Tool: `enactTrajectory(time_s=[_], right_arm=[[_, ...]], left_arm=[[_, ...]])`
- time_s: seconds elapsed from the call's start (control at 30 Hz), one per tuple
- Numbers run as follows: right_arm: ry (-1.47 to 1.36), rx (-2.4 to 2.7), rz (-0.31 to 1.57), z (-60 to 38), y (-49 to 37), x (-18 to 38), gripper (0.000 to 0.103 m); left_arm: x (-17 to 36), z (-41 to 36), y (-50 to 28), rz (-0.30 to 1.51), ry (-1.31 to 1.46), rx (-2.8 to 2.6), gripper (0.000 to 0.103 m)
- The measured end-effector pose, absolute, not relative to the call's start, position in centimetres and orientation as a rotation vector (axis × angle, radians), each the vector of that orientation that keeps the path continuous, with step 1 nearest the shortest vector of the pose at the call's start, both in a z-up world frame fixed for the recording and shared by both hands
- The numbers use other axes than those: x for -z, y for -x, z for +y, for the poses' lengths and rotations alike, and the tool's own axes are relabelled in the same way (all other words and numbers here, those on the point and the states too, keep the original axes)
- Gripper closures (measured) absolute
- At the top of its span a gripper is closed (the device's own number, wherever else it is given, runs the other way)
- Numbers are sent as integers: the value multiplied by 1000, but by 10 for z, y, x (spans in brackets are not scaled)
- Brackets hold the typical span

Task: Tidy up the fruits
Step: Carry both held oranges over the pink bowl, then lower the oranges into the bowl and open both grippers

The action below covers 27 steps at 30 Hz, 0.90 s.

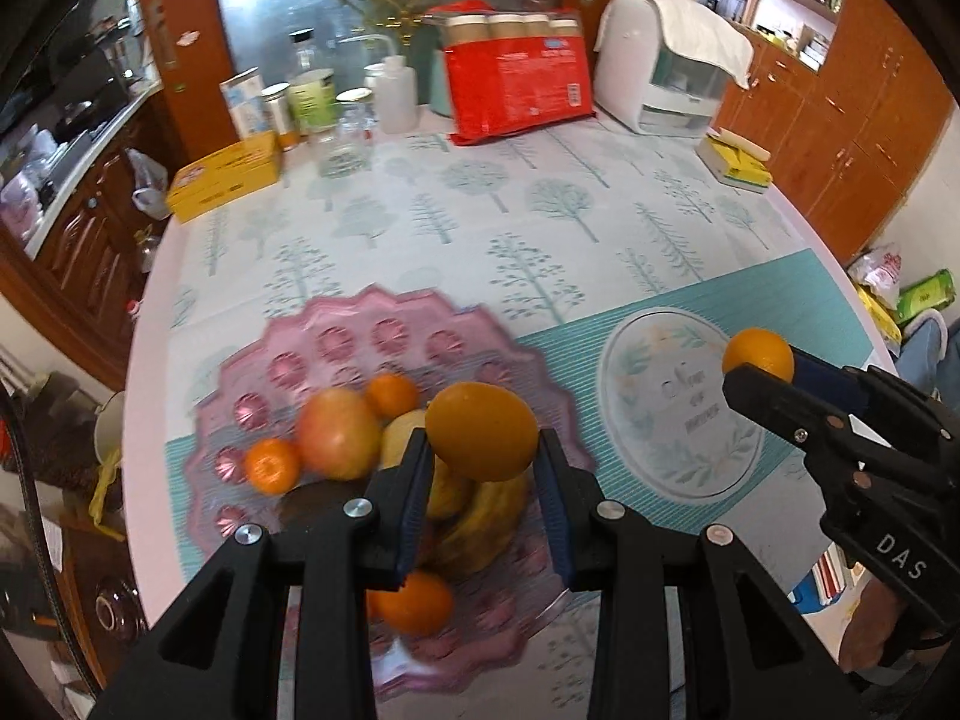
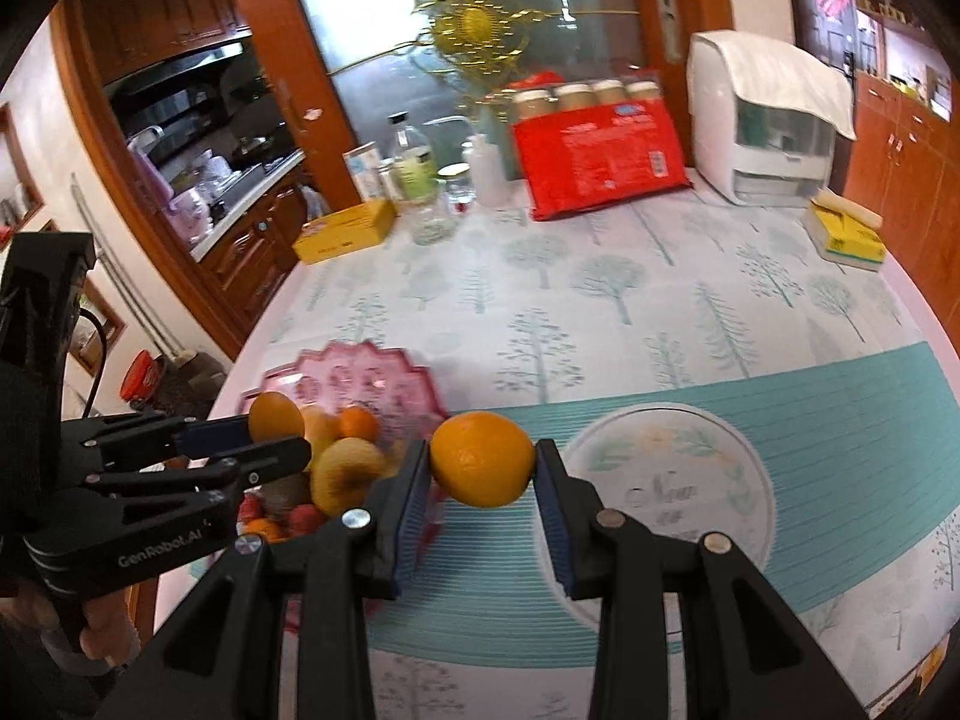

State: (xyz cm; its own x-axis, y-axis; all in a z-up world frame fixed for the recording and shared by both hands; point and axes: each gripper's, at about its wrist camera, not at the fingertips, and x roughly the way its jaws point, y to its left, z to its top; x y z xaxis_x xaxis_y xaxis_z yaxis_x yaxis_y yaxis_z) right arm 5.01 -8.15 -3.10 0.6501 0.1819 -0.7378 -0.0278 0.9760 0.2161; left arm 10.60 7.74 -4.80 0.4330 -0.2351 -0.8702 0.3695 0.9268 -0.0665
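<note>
A: Illumination? B: Bright, even daylight; glare on the far glass door (image 1: 288, 18). A: Sharpness? B: Pink fruit plate (image 1: 336, 336) motion-blurred; fisheye bending, dark vignette at edges.

Pink fruit bowl (image 1: 336, 330) motion-blurred, near rim cut off behind gripper; contents perhaps bananas (image 1: 480, 510).

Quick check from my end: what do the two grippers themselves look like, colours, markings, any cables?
Both are matte black plastic with silver screw heads and blue pads inside the fingers. The left gripper body reads "GenRobot.AI" in white, with a black cable behind it. The right gripper shows copper-coloured rivets and white letters "DAS". Bare hands grip the handles; no sleeves visible.
</note>
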Motion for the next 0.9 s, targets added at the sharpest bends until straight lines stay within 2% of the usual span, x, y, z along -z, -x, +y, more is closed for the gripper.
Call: enactTrajectory(time_s=[0.47,0.9], right_arm=[[-117,-223,902,-9,-56,35,68],[-100,-233,976,9,-67,52,68]], left_arm=[[70,135,-97,1096,-79,292,71],[87,149,-97,1133,-49,267,70]])
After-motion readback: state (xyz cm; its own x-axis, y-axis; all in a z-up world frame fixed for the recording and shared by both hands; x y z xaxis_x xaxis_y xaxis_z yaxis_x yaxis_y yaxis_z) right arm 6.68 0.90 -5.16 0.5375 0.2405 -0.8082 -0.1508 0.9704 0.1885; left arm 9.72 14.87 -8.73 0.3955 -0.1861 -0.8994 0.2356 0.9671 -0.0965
